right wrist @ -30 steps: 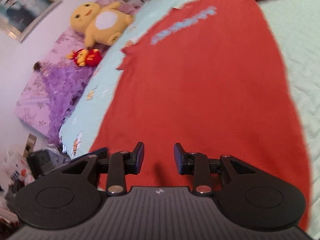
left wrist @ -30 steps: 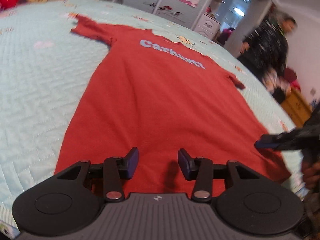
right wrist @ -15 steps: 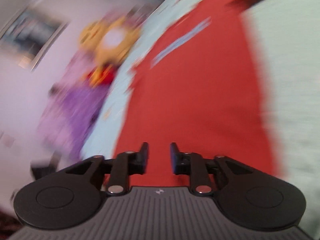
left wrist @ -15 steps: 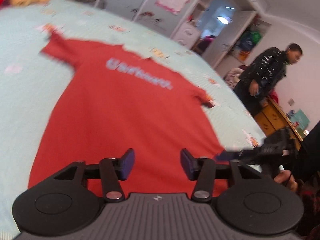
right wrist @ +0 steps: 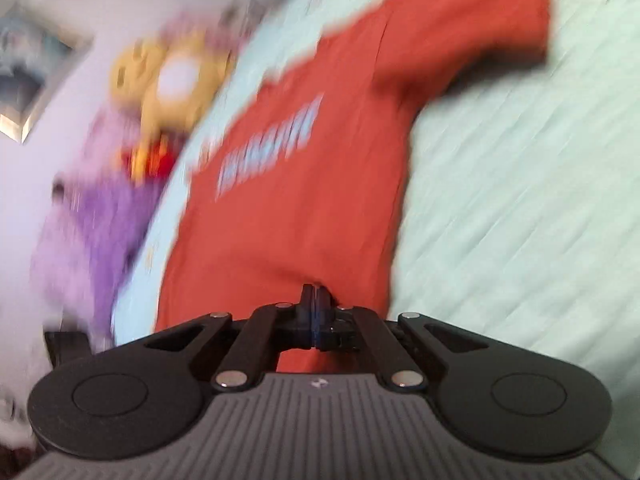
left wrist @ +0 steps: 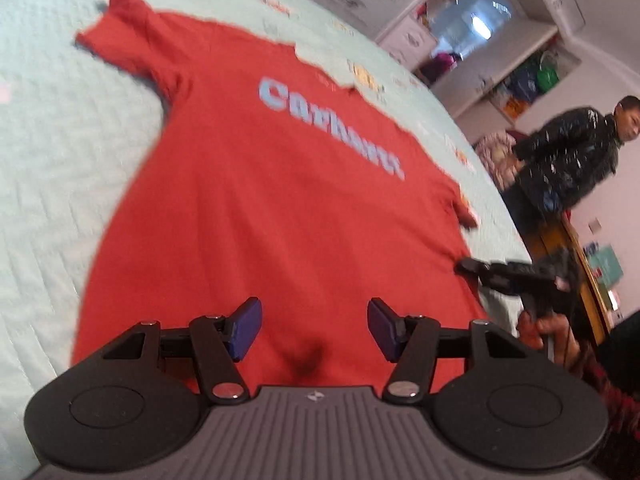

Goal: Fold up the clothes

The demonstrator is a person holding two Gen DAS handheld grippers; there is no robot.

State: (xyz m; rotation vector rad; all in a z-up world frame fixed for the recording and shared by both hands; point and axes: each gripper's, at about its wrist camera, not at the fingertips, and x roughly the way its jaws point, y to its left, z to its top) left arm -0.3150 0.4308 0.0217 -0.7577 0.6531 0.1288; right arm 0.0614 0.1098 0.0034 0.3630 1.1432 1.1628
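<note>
Red short-sleeved cotton t-shirt w/ pale blue chest lettering (left wrist: pixel 280 200) lies flat, front up, on the mint quilted bed (left wrist: pixel 52 128), hem toward the near edge. Left hand-held gripper (left wrist: pixel 314 328) hovers over the hem, jaws wide, nothing btwn them. Right hand-held gripper (right wrist: pixel 316 300) jaws just closed, pinched tight at the hem's right corner, apparently on cloth. Fabric looks light, soft, floppy; prob best taken at hem corners & shoulders
</note>
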